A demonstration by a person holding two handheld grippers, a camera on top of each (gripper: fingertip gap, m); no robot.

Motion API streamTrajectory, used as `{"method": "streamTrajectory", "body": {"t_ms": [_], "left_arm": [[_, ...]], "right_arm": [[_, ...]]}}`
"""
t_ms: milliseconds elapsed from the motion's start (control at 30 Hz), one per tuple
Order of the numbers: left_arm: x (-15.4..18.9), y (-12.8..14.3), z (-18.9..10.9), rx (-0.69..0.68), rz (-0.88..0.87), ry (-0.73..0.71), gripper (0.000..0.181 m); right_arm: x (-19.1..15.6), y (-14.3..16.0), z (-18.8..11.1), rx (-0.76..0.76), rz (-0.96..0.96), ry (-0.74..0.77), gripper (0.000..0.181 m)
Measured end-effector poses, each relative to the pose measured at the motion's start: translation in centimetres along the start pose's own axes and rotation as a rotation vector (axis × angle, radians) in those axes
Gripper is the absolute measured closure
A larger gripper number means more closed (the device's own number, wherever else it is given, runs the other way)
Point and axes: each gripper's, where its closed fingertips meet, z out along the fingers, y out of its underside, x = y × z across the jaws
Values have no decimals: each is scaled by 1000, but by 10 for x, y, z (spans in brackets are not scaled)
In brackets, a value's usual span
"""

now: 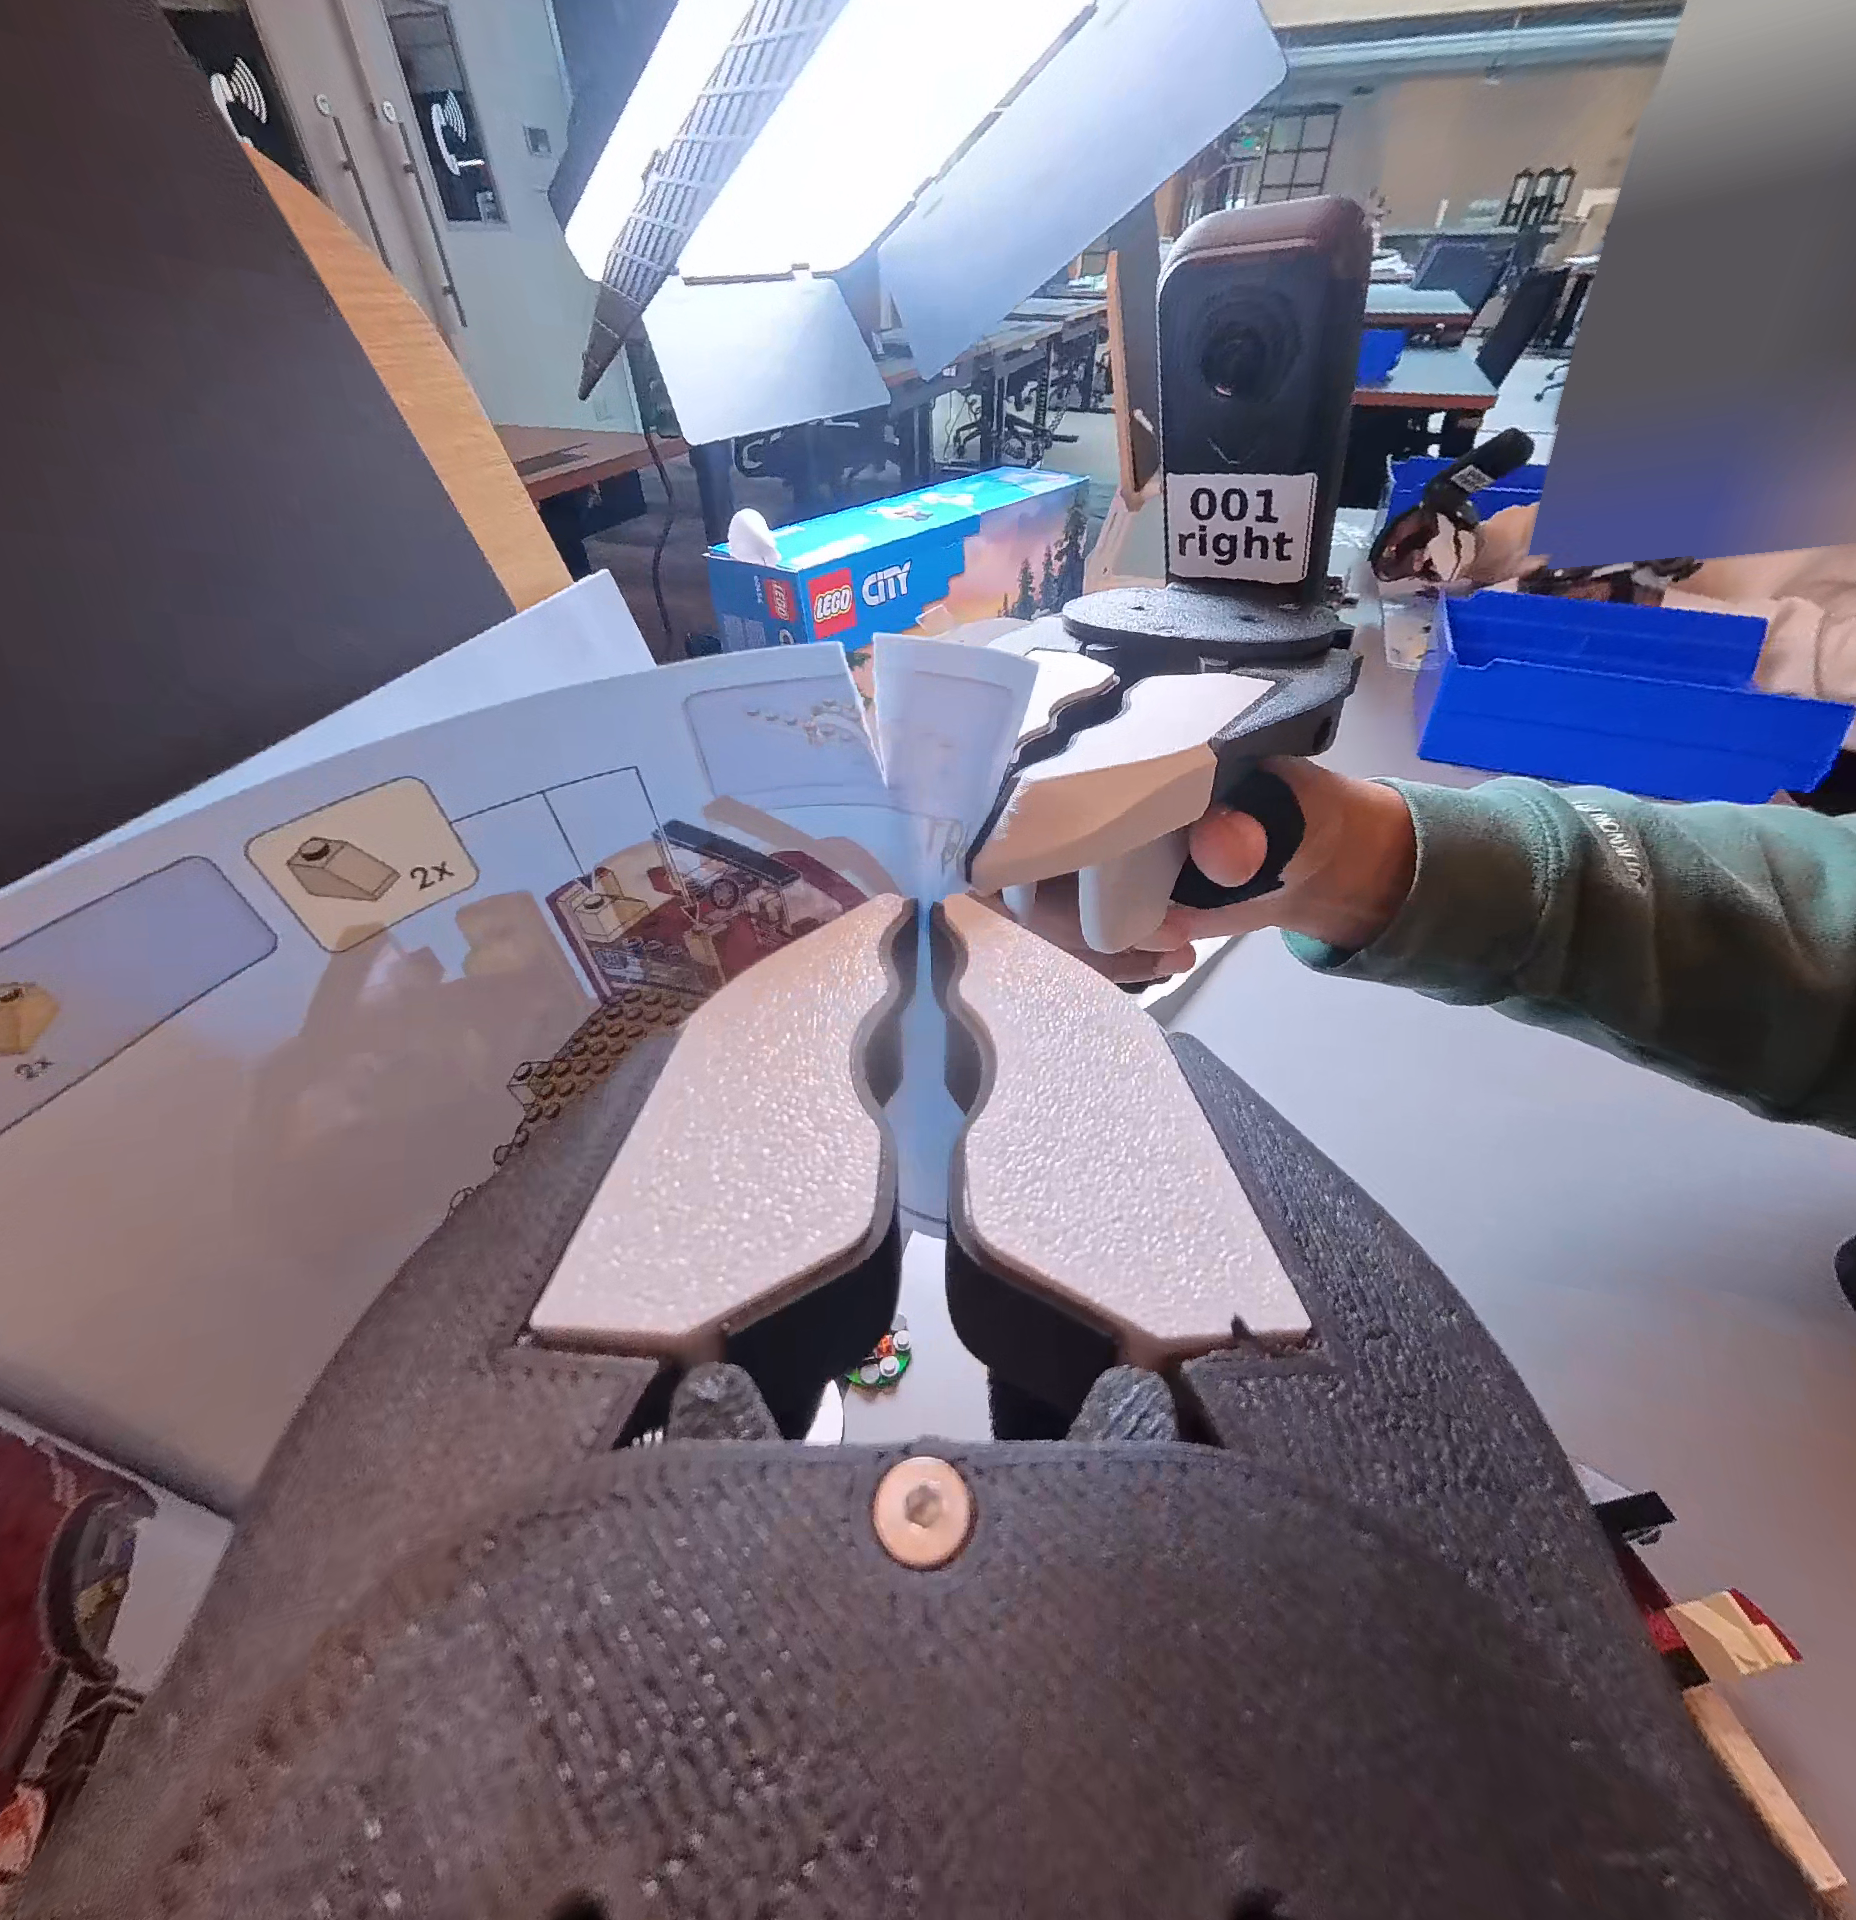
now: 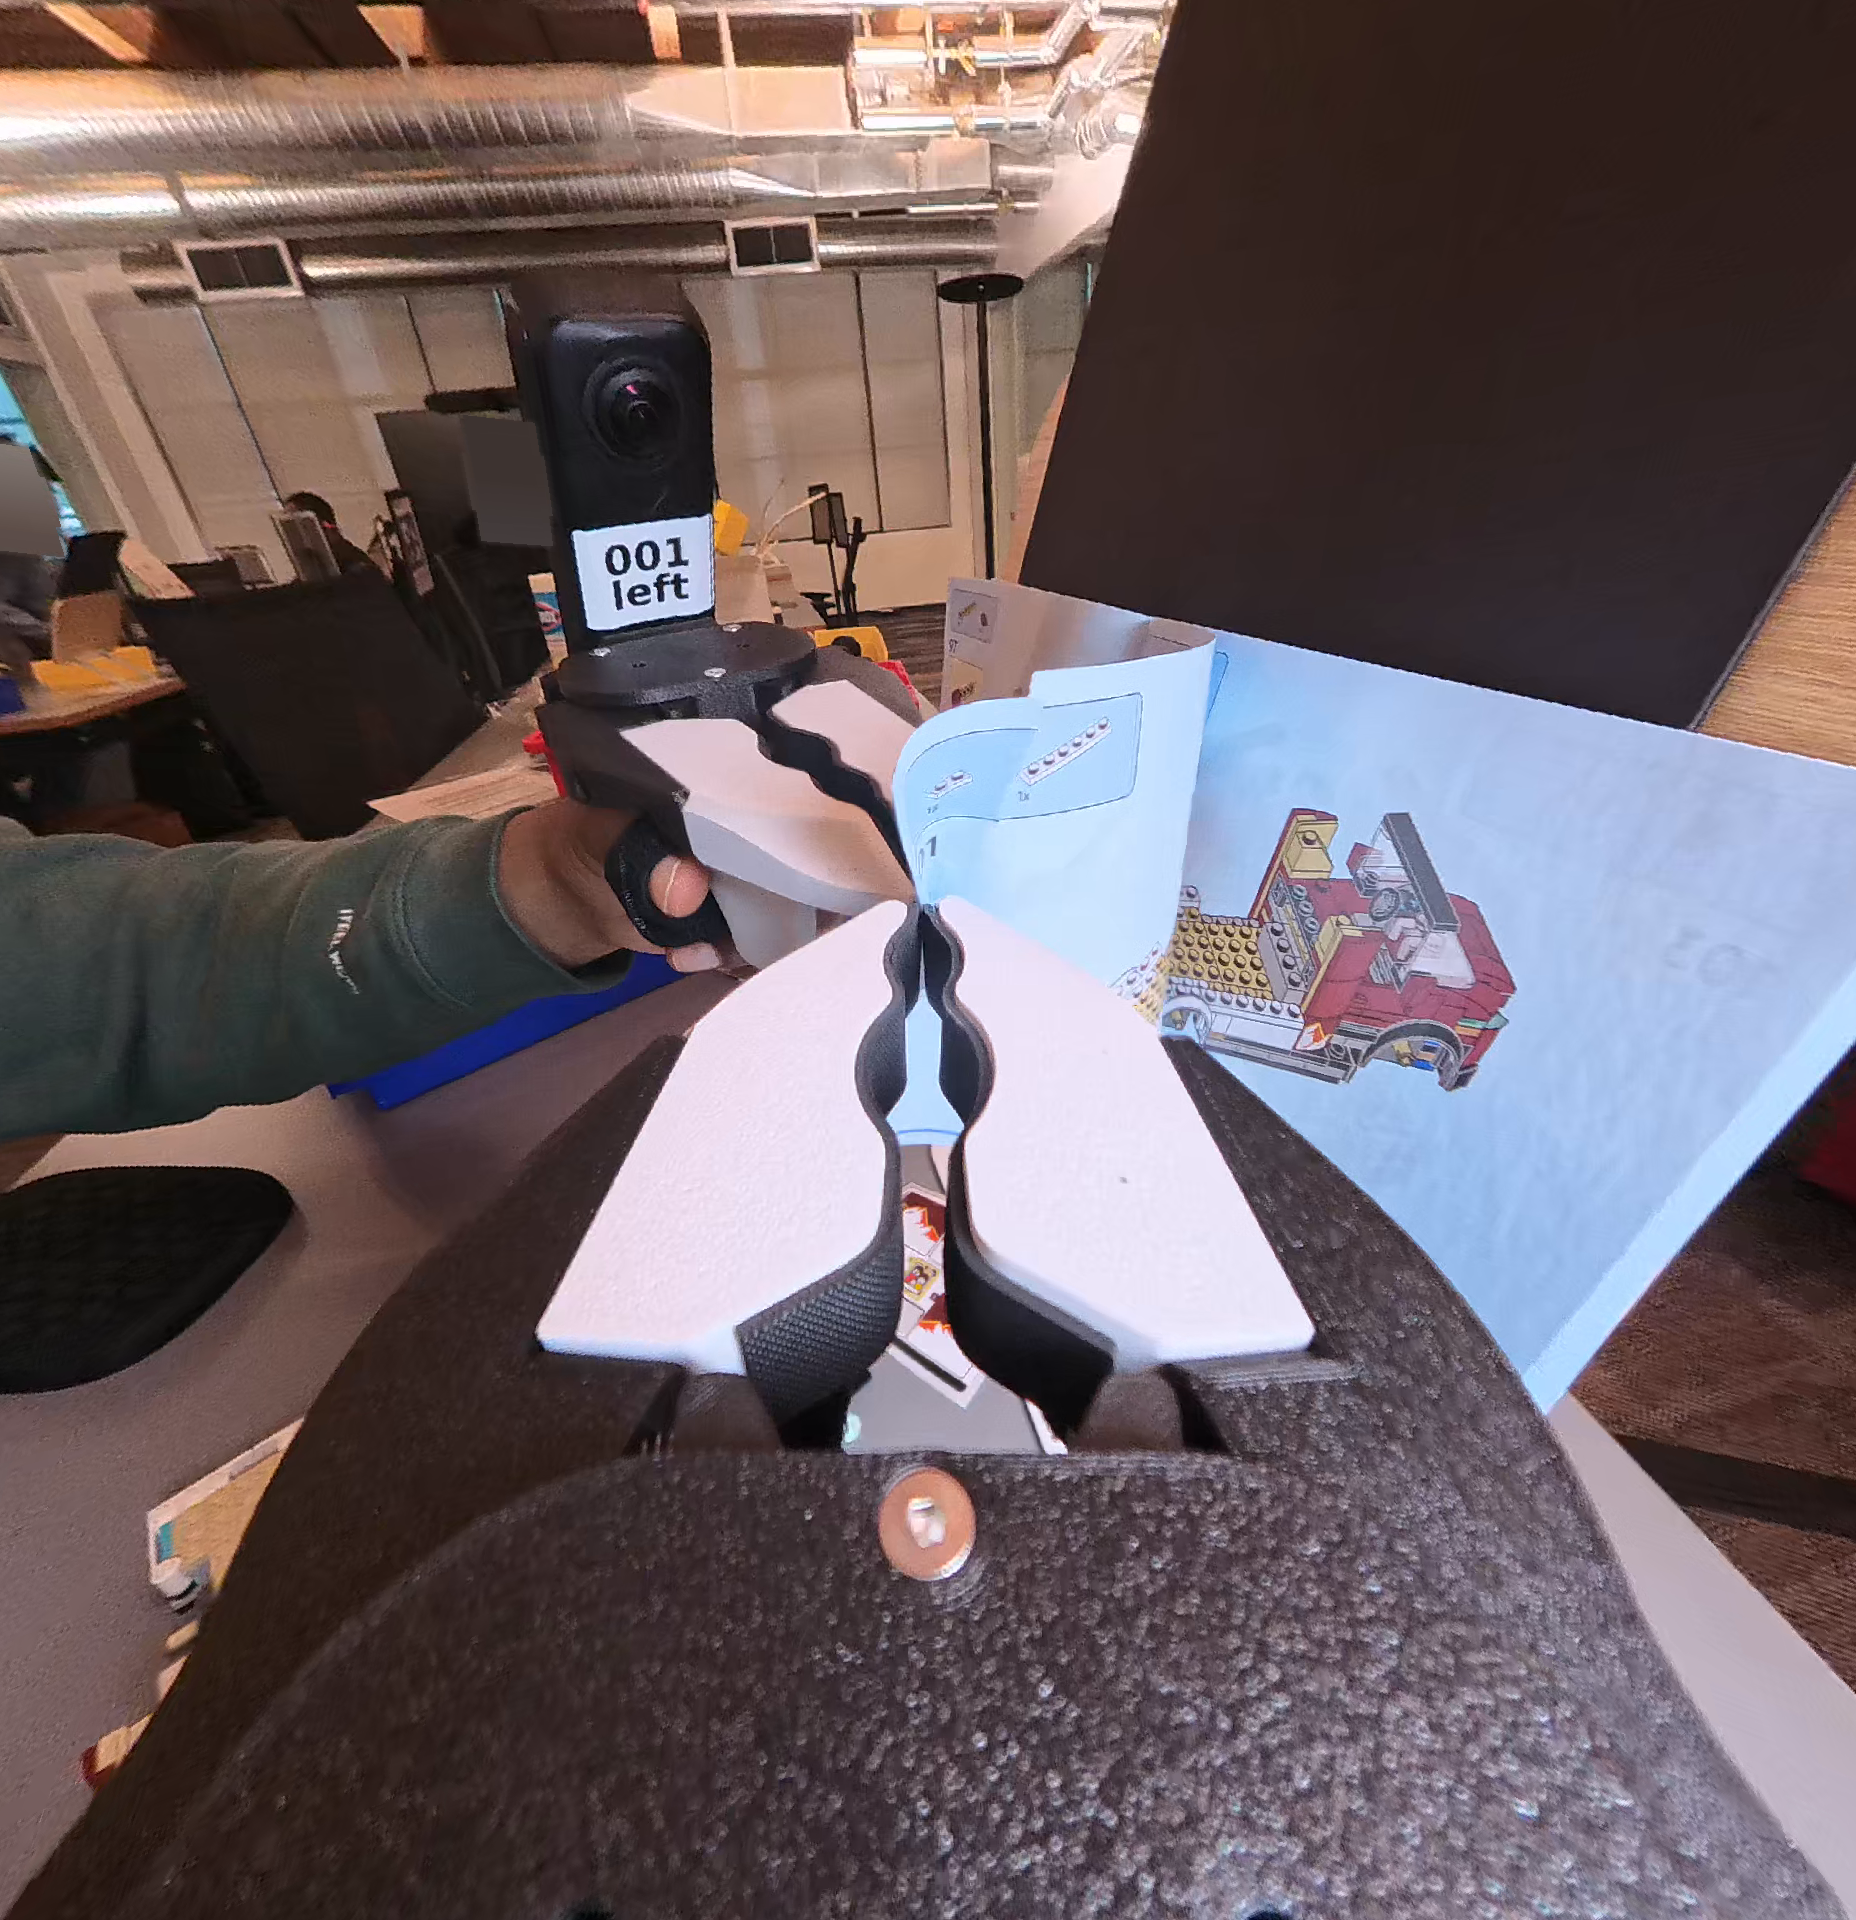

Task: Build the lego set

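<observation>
The light-blue instruction booklet point(image 1: 384, 935) stands open and tilted up, showing drawings of a red truck point(image 2: 1350, 956). My left gripper point(image 1: 924, 916) is shut on a page edge of the booklet. My right gripper point(image 2: 922, 920) is shut on a curled page point(image 2: 1059, 831) of the same booklet. The two grippers meet tip to tip at the page fold. The right gripper also shows in the left wrist view point(image 1: 991, 831), held by a hand in a green sleeve. The left gripper shows in the right wrist view point(image 2: 882, 842).
A blue lego box point(image 1: 882, 582) and blue bins point(image 1: 1610, 696) sit on the white table point(image 1: 1423, 1195) behind. A lamp panel point(image 1: 851, 156) hangs above. A dark board point(image 2: 1475, 312) stands behind the booklet. Red and tan bricks point(image 1: 1724, 1652) lie at the lower right. A sticker sheet point(image 2: 919, 1278) lies under the right gripper.
</observation>
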Motion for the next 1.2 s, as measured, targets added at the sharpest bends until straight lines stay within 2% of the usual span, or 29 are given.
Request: {"method": "streamTrajectory", "body": {"t_ms": [233,267,333,367,433,467,633,967,1167,1200], "left_arm": [[-4,5,-5,8,-31,16,181],[-1,5,-5,8,-25,31,178],[3,7,-1,-8,-23,41,155],[3,9,1,-21,-12,34,156],[2,11,4,-30,21,22,177],[3,10,3,-26,27,23,181],[3,9,1,11,-58,70,181],[-5,-6,-11,224,-362,200,181],[-5,-2,-6,219,-379,201,181],[-5,-1,-4,213,-375,197,181]], "right_arm": [[2,-1,-6,26,61,-26,181],[3,-1,-6,29,63,-25,181],[2,-2,-5,36,71,-32,181],[1,-2,-4,38,77,-41,181],[0,-2,-2,34,82,-48,181],[1,-2,-2,32,76,-42,181],[1,0,-2,23,89,-57,181],[4,8,1,22,105,-64,180],[3,8,7,40,104,-56,159],[4,7,9,45,94,-42,160]]}}
